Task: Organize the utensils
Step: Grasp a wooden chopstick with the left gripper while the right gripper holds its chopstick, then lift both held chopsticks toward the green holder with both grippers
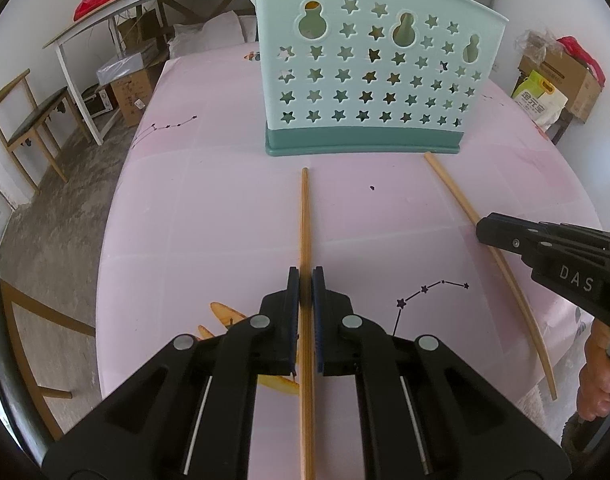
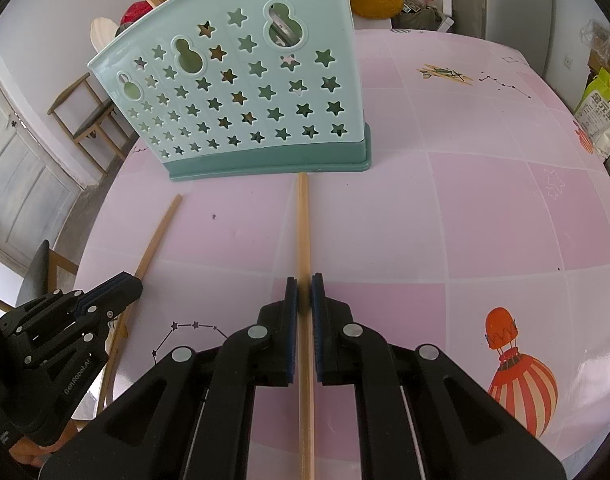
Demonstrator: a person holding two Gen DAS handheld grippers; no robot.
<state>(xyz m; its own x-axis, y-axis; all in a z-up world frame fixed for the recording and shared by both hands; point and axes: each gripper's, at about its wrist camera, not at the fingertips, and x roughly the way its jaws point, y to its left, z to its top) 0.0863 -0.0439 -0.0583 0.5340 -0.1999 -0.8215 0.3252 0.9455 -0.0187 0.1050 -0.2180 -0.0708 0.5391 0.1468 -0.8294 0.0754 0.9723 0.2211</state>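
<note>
The white letters "DAS" stand on the black body of the right gripper (image 1: 489,230), at the right edge of the left wrist view. The marking "GenRobot.AI" runs along the black body of the left gripper (image 2: 129,286), at the lower left of the right wrist view. A yellow-green bag (image 1: 539,98) at the upper right of the left wrist view carries large printed characters; these are not legible.

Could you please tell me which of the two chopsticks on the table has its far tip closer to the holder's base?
The right tool's chopstick: its tip nearly meets the teal holder base, while the left tool's chopstick stops short.
</note>
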